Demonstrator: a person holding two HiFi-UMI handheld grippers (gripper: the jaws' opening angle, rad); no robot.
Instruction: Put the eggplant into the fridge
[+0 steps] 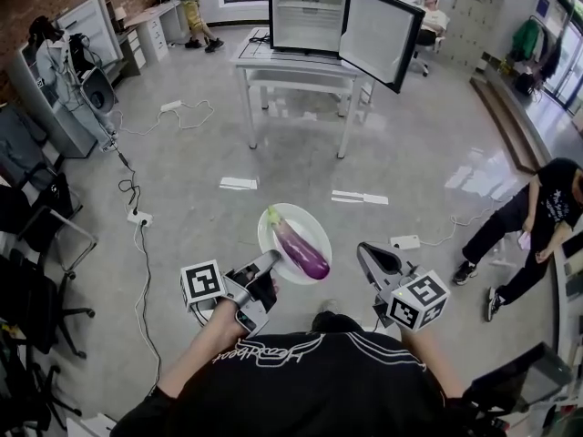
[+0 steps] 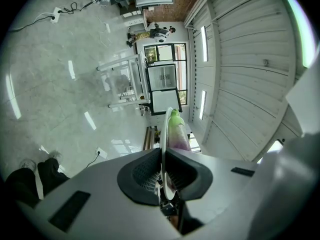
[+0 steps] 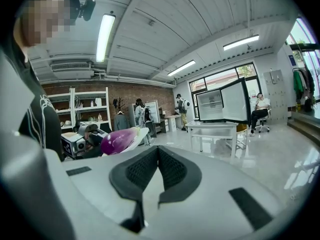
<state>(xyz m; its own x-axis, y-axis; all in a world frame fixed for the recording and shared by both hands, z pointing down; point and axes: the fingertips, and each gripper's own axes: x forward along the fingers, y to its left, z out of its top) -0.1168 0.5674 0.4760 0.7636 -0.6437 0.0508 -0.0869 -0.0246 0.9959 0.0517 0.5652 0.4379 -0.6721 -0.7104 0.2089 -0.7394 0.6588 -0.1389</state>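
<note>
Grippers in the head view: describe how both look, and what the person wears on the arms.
Both the left gripper and the right gripper are light grey with black, finely ribbed pads. Each carries a white cube with black square markers. The person wears a black short-sleeved top with white lettering.

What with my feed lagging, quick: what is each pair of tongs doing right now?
Left tongs: closed on the rim of the white plate carrying the eggplant.
Right tongs: closed, empty.

Workshop-like lab: floor cables [image 1: 144, 271], equipment rigs [image 1: 56, 80]
</note>
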